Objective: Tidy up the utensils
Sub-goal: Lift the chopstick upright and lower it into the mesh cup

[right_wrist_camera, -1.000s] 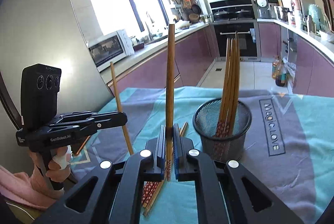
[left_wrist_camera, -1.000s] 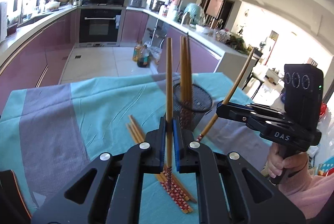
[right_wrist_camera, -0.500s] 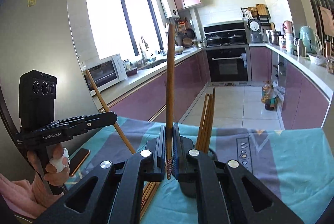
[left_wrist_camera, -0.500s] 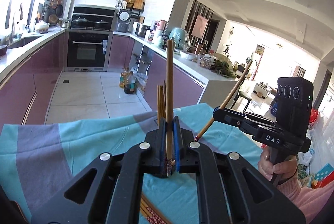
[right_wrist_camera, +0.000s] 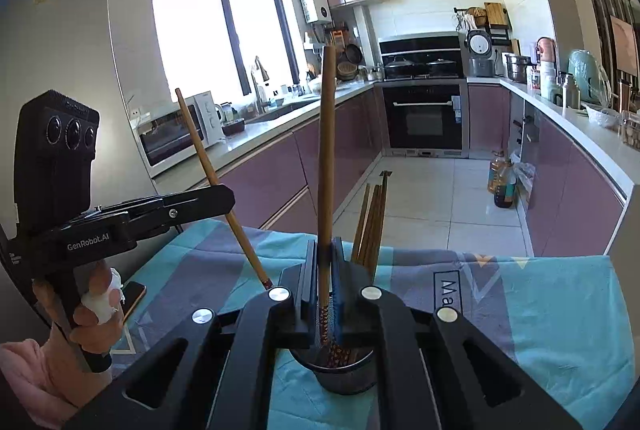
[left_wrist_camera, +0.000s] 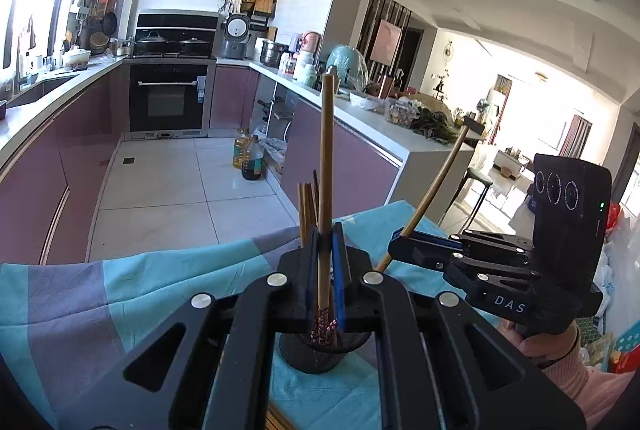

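Left hand-held gripper clamped on a chopstick, right hand-held gripper clamped on another chopstick, both upright. Just beyond each sits the mesh cup holding more chopsticks on the counter's cloth, printed "Ma". Grippers read "DAS" and "GenRobot.AI". A phone lies left.

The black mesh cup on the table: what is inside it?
The mesh cup holds several wooden chopsticks standing upright, patterned ends down. Its bottom is hidden behind the gripper.
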`<act>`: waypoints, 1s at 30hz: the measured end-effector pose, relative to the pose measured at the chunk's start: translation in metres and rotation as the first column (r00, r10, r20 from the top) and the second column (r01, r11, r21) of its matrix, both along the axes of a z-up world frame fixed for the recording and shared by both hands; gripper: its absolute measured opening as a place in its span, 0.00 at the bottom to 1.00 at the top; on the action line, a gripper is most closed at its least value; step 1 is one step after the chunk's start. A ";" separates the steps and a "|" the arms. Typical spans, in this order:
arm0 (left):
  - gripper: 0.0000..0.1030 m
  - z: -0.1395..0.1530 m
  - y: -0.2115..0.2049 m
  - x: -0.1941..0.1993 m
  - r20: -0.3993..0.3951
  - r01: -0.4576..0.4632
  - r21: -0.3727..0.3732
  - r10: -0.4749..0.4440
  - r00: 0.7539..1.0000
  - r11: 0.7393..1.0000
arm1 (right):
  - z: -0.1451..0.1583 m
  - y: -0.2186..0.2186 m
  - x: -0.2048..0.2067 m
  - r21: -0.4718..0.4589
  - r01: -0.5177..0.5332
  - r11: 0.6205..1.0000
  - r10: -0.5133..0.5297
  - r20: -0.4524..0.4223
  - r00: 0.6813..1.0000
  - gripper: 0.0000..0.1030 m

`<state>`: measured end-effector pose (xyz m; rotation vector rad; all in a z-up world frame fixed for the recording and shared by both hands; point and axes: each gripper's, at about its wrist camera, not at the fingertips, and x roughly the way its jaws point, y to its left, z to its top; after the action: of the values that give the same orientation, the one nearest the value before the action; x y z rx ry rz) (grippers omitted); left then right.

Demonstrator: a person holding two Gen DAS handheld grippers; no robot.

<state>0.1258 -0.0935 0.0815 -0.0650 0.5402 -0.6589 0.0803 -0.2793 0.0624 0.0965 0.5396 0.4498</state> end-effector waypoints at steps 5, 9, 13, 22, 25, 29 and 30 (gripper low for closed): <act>0.07 -0.025 -0.015 0.012 -0.061 0.018 0.094 -0.012 0.998 0.995 | -0.019 0.005 0.007 -0.015 -0.013 1.000 0.012 -0.071 0.997 0.05; 0.07 -0.038 -0.022 0.016 -0.097 0.038 0.139 -0.025 0.995 0.989 | -0.028 0.008 0.010 -0.024 -0.023 0.999 0.020 -0.115 0.993 0.05; 0.07 -0.047 -0.027 0.025 -0.136 0.048 0.152 -0.027 0.990 0.987 | -0.036 0.012 0.017 -0.031 -0.033 0.999 0.027 -0.153 0.988 0.05; 0.07 -0.052 -0.037 0.040 -0.150 0.035 0.166 -0.010 0.989 0.985 | -0.041 0.015 0.030 -0.022 -0.013 1.000 0.009 -0.174 0.985 0.06; 0.07 -0.054 -0.040 0.046 -0.156 0.032 0.165 -0.006 0.988 0.986 | -0.042 0.016 0.033 -0.020 -0.009 1.000 0.006 -0.177 0.984 0.06; 0.07 -0.057 -0.039 0.052 -0.167 0.026 0.159 0.001 0.986 0.987 | -0.044 0.018 0.036 -0.019 -0.003 1.000 0.000 -0.182 0.983 0.06; 0.07 -0.058 -0.038 0.053 -0.171 0.025 0.156 0.002 0.985 0.987 | -0.044 0.017 0.038 -0.019 -0.002 1.000 -0.001 -0.183 0.983 0.06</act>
<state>0.1790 -0.1318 0.0238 0.0312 0.7567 -0.6228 0.1179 -0.2620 0.0186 0.1207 0.7243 0.4385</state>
